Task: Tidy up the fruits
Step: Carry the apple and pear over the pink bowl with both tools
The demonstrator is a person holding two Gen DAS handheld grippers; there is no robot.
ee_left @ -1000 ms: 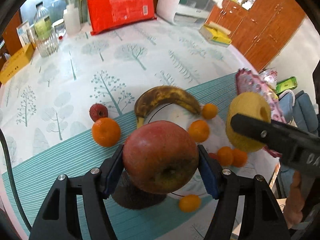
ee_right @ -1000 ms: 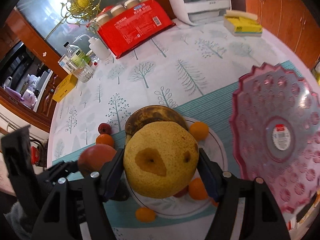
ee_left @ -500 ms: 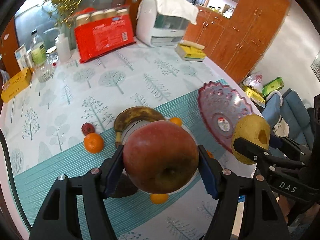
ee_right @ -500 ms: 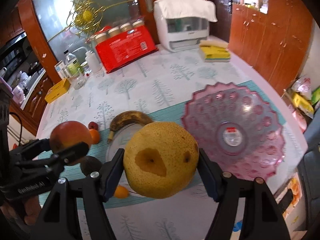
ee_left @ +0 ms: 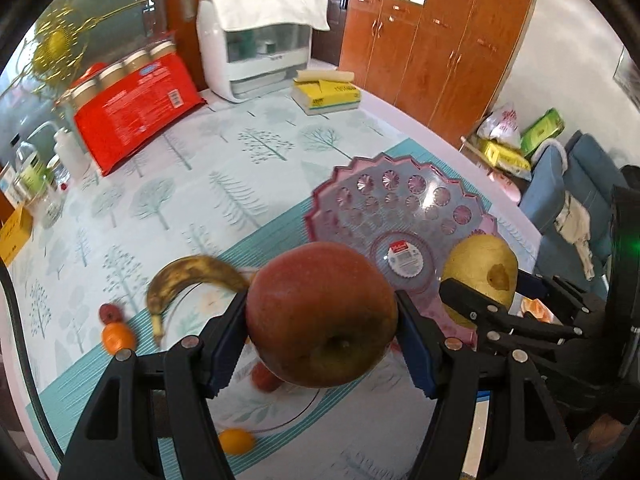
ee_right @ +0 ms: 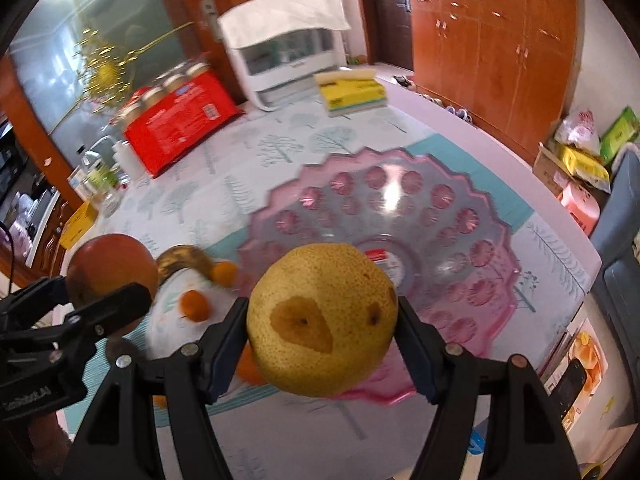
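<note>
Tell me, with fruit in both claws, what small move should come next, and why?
Probably lower the pear in the right claw into the empty pink bowl, which lies just ahead of it; the left claw and its apple can follow.

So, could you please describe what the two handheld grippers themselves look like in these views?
Both the left gripper and the right gripper have black angular frames with silver rivets and blue ridged pads. White lettering marks the left gripper's body in the right wrist view. A thin dark cable runs along the left wrist view's edge.
</note>
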